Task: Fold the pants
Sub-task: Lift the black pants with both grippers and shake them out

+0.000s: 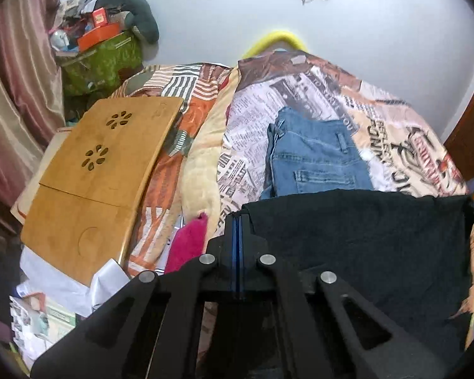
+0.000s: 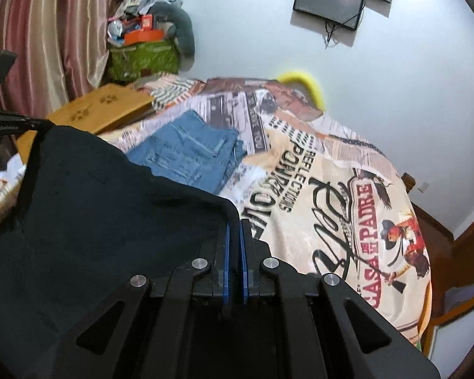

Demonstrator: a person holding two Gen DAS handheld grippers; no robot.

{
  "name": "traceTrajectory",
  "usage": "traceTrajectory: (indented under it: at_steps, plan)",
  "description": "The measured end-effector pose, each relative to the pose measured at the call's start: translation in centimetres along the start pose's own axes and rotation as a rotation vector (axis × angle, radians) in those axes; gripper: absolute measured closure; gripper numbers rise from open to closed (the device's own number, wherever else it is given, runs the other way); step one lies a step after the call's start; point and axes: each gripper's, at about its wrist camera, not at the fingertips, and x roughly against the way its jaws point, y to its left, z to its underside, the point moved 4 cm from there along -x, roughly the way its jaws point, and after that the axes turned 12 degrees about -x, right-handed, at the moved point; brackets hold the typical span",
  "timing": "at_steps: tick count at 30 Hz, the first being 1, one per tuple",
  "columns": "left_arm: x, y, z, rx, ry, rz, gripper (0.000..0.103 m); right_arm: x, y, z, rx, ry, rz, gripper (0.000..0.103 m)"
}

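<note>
Black pants (image 1: 357,246) hang stretched between my two grippers above the bed. My left gripper (image 1: 238,218) is shut on their left top corner. My right gripper (image 2: 234,221) is shut on their right top corner; the cloth (image 2: 110,208) spreads to the left of it. The left gripper also shows at the far left of the right wrist view (image 2: 31,124). Folded blue jeans (image 1: 312,161) lie on the bedspread beyond the black pants, and show in the right wrist view (image 2: 189,151).
The bed has a printed newspaper-style bedspread (image 2: 347,195). A wooden lap desk (image 1: 94,183) lies on its left side, with a pink cloth (image 1: 188,243) and papers (image 1: 47,312) nearby. A green bag of clutter (image 1: 101,63) stands by the curtain (image 1: 12,94). A wooden frame (image 2: 458,252) borders the right.
</note>
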Motion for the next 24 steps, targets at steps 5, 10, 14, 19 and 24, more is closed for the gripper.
traceTrajectory:
  at_steps: [5, 10, 14, 19, 24]
  plan:
    - [-0.6, -0.3, 1.1, 0.005, 0.025, 0.055, 0.103, 1.7, 1.2, 1.3, 0.047, -0.006, -0.006, 0.098]
    - [0.4, -1.0, 2.5, -0.012, -0.002, 0.073, 0.103, 3.0, 1.5, 3.1, 0.022, 0.009, -0.032, 0.098]
    - [1.5, -0.6, 3.2, -0.001, -0.018, 0.089, 0.103, 4.4, 1.8, 4.1, 0.001, -0.006, -0.047, 0.098]
    - [4.2, 0.3, 4.7, 0.031, -0.05, 0.112, 0.103, 6.3, 2.1, 5.0, -0.026, -0.021, -0.072, 0.098]
    - [7.2, 0.5, 6.7, 0.024, -0.074, 0.098, 0.103, 8.6, 2.8, 6.1, -0.033, -0.024, -0.088, 0.098]
